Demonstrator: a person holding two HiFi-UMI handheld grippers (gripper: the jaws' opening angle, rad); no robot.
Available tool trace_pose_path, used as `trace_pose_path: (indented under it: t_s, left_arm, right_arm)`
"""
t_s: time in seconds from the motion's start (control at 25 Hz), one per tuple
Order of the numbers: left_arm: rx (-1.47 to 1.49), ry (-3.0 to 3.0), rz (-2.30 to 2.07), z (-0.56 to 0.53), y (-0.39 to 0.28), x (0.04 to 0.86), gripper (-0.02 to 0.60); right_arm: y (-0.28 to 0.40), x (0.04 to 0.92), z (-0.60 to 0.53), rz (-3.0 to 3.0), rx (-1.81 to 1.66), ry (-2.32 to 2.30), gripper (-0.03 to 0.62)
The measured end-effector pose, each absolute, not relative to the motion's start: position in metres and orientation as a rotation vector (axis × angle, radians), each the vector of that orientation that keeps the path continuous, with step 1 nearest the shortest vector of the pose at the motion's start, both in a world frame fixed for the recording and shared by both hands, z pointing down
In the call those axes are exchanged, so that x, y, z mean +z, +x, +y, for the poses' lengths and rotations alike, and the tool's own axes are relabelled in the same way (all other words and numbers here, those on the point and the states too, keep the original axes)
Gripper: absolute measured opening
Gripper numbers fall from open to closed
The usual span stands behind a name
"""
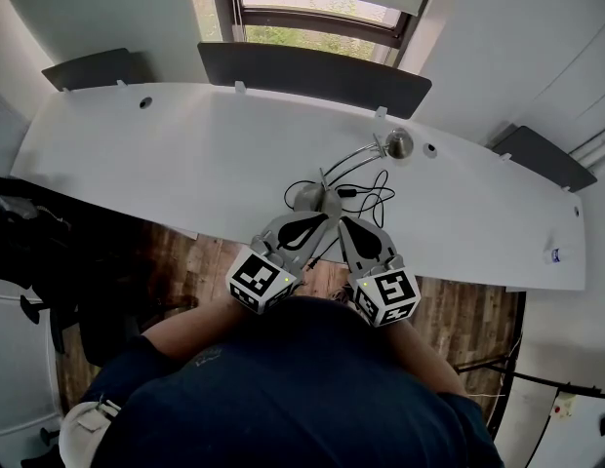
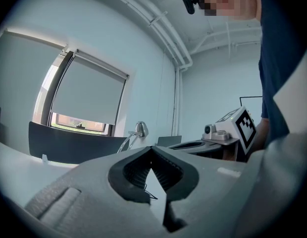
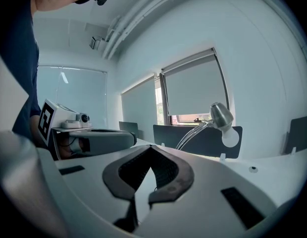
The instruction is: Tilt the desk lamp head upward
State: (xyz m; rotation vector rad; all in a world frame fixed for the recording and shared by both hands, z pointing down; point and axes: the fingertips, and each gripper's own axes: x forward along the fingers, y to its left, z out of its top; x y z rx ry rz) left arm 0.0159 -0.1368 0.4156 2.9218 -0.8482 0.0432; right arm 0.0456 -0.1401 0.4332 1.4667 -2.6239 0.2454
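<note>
Nearest are the person's forearms and dark blue shirt, above a wooden floor (image 1: 210, 271). Each hand carries a tool, side by side and angled toward one another. The left tool (image 1: 319, 221) (image 2: 152, 151) is clenched with nothing between its jaws. The right tool (image 1: 343, 223) (image 3: 151, 156) is clenched as well and likewise empty. Their tips lie over the near edge of the white table (image 1: 176, 159).

Just beyond the tips stands the desk lamp's round base (image 1: 307, 198), near that edge, with a tangle of black cable (image 1: 373, 200) lying beside it on the right. The lamp's curved metal arm (image 1: 353, 160) runs from the base away and to the right. It ends at the lamp head (image 1: 398, 144) (image 2: 140, 129) (image 3: 221, 115), which sits well clear of both tools. In the right gripper view the head tilts with its white bulb (image 3: 231, 136) facing down and to the right. Nothing stands between the tools and the lamp.

Farther back, dark divider panels (image 1: 312, 72) rise along the table's far edge, and behind them is a window (image 1: 317, 10) with its blinds partly lowered.
</note>
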Motion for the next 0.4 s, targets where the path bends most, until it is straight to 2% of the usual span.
trace_pose_path:
  t_s: [0.4]
  left_arm:
    - [0.041,2.934,-0.84,-0.1372,0.0196,0.4136,0.006]
  right_arm:
    - [0.0529,0.4349,-0.1416,-2.597,0.244,1.471,0.009]
